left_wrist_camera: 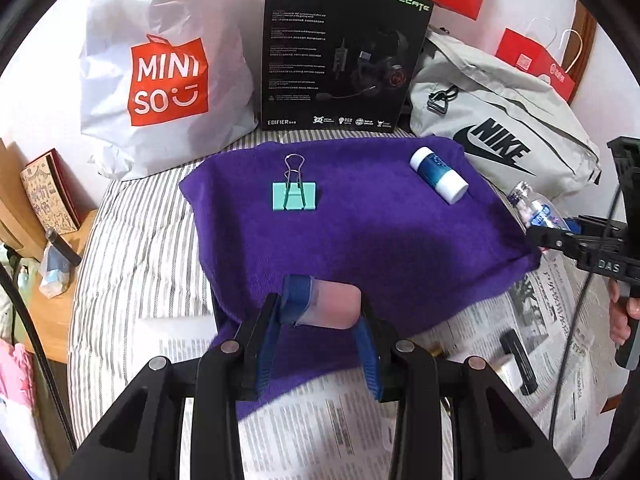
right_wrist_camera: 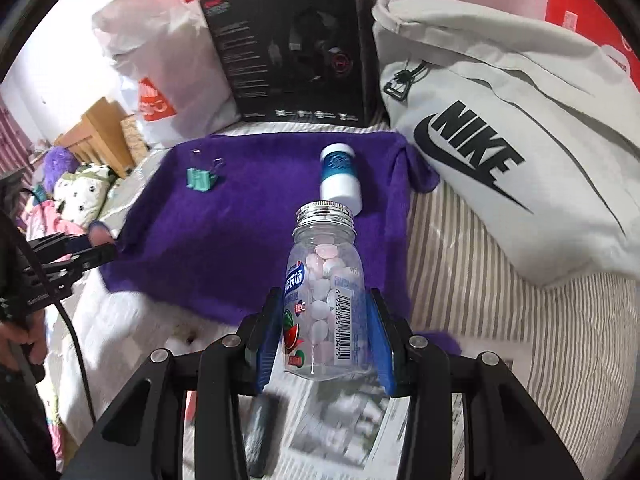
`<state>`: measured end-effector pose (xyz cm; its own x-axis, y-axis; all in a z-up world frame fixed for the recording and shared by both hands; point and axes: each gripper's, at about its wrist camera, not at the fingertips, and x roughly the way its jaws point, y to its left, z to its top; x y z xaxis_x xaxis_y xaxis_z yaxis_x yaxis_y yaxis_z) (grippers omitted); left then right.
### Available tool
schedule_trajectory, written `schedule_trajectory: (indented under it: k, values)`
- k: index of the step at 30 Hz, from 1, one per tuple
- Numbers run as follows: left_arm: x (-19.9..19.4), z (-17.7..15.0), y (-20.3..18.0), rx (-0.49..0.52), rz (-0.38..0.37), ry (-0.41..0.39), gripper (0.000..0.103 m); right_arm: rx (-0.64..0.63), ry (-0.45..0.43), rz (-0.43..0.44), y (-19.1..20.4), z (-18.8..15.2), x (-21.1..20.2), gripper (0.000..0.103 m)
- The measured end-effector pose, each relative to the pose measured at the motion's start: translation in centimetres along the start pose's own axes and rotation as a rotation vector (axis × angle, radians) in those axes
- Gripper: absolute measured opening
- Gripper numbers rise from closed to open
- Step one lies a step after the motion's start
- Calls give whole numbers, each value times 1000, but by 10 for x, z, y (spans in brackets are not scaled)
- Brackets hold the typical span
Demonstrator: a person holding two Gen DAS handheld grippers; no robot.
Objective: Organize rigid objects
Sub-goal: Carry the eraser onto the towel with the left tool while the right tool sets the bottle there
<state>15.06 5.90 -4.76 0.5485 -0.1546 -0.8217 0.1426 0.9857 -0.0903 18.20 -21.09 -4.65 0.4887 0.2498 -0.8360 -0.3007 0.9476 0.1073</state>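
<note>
From the left wrist camera, the left gripper [left_wrist_camera: 320, 316] is clamped on a small pink translucent container with a blue band [left_wrist_camera: 324, 300], held crosswise between its blue pads, just above the near edge of a purple cloth [left_wrist_camera: 360, 232]. Ahead of the fingers and slightly left, a mint-green binder clip [left_wrist_camera: 295, 196] lies flat on the cloth; ahead and to the right lies a white-and-blue tube [left_wrist_camera: 438, 175] on its side. Far to the right, the other gripper comes in holding a clear bottle [left_wrist_camera: 536, 208] at the cloth's edge. Beyond the cloth stand a white Miniso bag [left_wrist_camera: 168, 76], a black headset box [left_wrist_camera: 340, 52] and a grey Nike bag [left_wrist_camera: 500, 132]. From the right wrist camera, the right gripper [right_wrist_camera: 324, 328] grips a clear candy bottle [right_wrist_camera: 324, 292] — metal screw cap pointing forward, pink and white tablets inside — over the cloth's near right part. The tube [right_wrist_camera: 340, 178] lies just past the cap; the clip [right_wrist_camera: 202, 178] sits well to the left — the left gripper [right_wrist_camera: 94, 244] shows at the cloth's left edge.
</note>
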Motion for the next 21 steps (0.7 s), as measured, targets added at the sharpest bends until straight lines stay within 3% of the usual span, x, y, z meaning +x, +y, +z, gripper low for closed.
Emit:
schedule_trajectory:
  k: [12,21]
  values:
    - [40,20,15,-36,-8,35,34,8,94,-32,-6,21,59,41]
    - [74,37,17,-61,3,64,34,-32,117,-47,2,20,78,41]
